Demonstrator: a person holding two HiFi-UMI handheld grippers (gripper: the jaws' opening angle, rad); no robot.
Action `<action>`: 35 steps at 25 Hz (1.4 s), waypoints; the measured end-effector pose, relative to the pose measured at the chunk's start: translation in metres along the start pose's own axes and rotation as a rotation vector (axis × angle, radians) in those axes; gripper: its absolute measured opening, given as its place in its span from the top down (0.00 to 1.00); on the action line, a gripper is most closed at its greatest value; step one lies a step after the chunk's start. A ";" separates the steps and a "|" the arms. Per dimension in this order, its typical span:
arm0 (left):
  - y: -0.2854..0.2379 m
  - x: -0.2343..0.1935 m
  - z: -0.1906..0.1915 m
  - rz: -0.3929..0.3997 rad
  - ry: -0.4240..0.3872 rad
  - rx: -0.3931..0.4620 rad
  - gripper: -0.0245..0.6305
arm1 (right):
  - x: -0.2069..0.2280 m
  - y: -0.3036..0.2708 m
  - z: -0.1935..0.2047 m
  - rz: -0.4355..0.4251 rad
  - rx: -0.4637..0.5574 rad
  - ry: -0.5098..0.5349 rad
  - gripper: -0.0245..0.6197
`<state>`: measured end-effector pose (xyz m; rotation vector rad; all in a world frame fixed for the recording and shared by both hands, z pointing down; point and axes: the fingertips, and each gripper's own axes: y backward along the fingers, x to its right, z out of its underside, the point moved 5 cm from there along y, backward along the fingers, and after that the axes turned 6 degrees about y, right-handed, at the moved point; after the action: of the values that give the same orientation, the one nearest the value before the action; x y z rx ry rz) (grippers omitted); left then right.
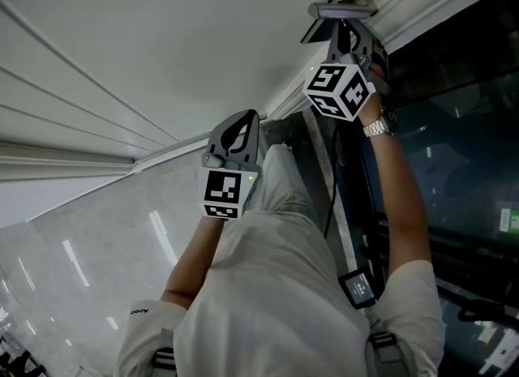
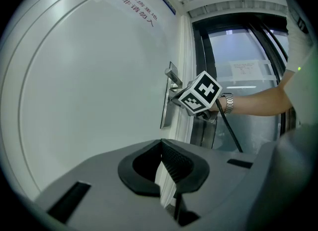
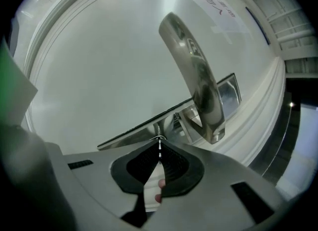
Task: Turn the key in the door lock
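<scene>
Your right hand-held gripper point(image 3: 159, 149) clamps the key point(image 3: 159, 140) below the handle point(image 3: 198, 81) for turning; the left point(image 2: 163, 148) is closed, empty.

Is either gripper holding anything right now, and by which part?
The right gripper pinches the key by its thin exposed head, at the lock plate below the door handle. The left gripper holds nothing.
</scene>
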<state>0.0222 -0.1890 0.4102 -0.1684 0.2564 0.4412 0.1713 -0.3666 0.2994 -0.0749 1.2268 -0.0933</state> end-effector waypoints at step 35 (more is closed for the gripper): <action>-0.007 0.008 -0.001 -0.006 -0.008 -0.010 0.95 | 0.023 -0.005 0.025 -0.300 0.091 -1.198 0.94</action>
<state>0.0321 -0.1925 0.4080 -0.1771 0.2457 0.4374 0.2025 -0.3741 0.2870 -0.1998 0.0072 -0.3120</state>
